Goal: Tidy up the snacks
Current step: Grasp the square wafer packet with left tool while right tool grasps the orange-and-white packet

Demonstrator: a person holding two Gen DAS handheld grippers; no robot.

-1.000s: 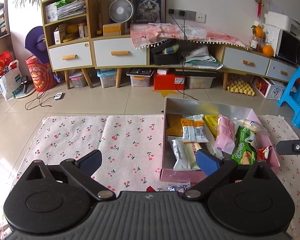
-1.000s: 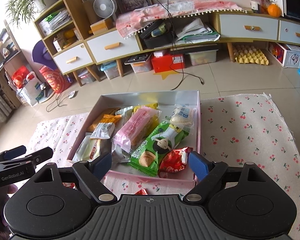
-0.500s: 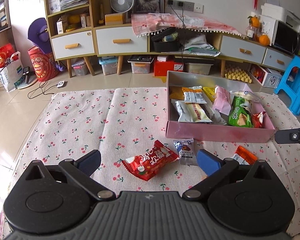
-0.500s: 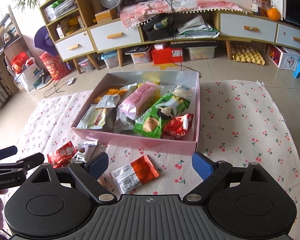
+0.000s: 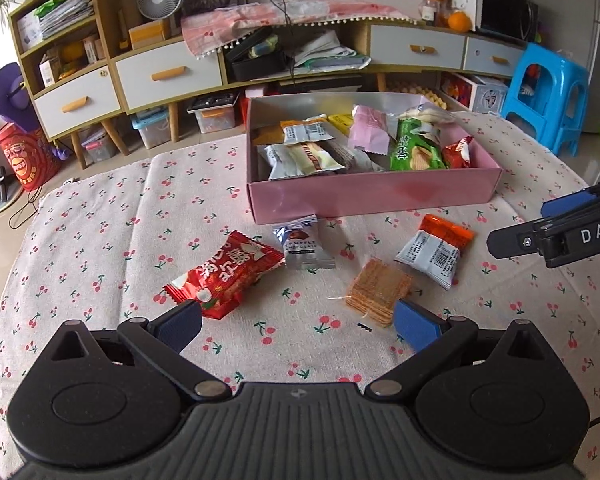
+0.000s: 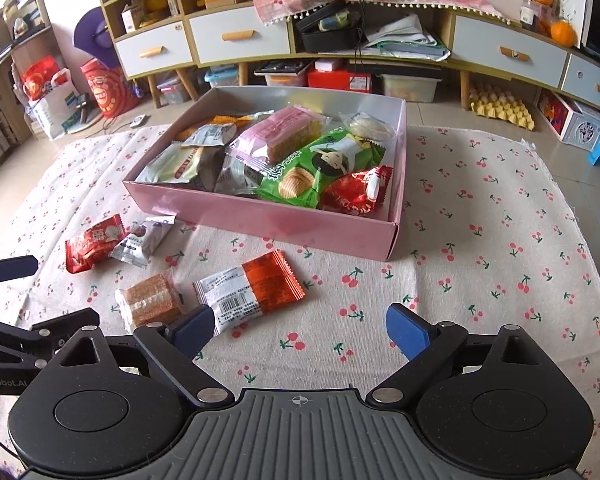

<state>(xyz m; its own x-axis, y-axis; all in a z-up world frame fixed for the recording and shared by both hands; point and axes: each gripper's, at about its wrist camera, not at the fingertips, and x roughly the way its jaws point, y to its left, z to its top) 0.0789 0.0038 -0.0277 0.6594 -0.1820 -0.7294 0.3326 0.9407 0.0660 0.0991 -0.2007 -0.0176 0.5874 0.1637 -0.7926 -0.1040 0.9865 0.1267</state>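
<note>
A pink box [image 5: 372,196] [image 6: 260,216] holding several snack packets stands on the cherry-print cloth. In front of it lie a red packet [image 5: 226,274] [image 6: 94,244], a silver chocolate packet [image 5: 304,246] [image 6: 144,240], a clear pack of brown crackers [image 5: 378,288] [image 6: 152,300] and an orange-and-white packet [image 5: 436,248] [image 6: 252,290]. My left gripper [image 5: 298,326] hovers open over the cloth between the red packet and the crackers, holding nothing. My right gripper [image 6: 300,332] is just below the orange-and-white packet; its jaws are opening with nothing between them.
The cloth [image 6: 480,248] covers a tiled floor. A low cabinet [image 5: 168,76] with drawers runs along the back wall, with storage bins beneath. A blue stool [image 5: 548,92] stands at the right, and a yellow egg tray [image 6: 504,110] lies behind the cloth.
Both grippers drew back from the box and tilted down, so the loose packets in front of it came into view. The right jaws spread a little wider.
</note>
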